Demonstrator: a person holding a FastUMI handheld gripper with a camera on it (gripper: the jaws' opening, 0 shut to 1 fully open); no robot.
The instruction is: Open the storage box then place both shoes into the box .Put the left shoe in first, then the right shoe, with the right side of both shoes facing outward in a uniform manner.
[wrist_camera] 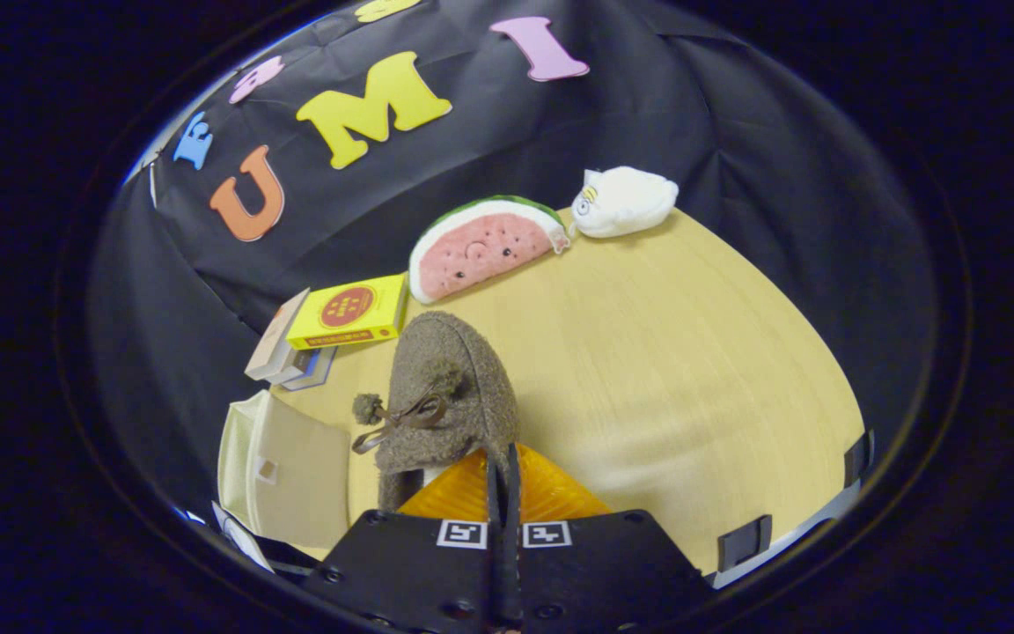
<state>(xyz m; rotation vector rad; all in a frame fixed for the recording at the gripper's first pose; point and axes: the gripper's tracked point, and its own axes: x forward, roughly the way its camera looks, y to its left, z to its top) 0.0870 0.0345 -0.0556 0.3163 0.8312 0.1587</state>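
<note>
Gripping the grey-brown shoe (pixel 445 396), claw (pixel 503 493) closed (yellow box (pixel 350 313) lettering unreadable).

Even, soft light falls on the table (pixel 692 352); the shoe (pixel 445 387) is sharp with faint shadows. Strong fisheye bending and darkening mark the rim.

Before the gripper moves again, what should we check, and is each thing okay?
1. Grip: gripper fingers pressed together on the shoe edge: ok.
2. Shoe clear of the table: cannot tell.
3. Box open: cannot tell.
4. Which shoe, left or right: cannot tell.
5. Way to the box, just beside the shoe: ok.
6. Watermelon toy and books far beyond the shoe: ok.
</note>
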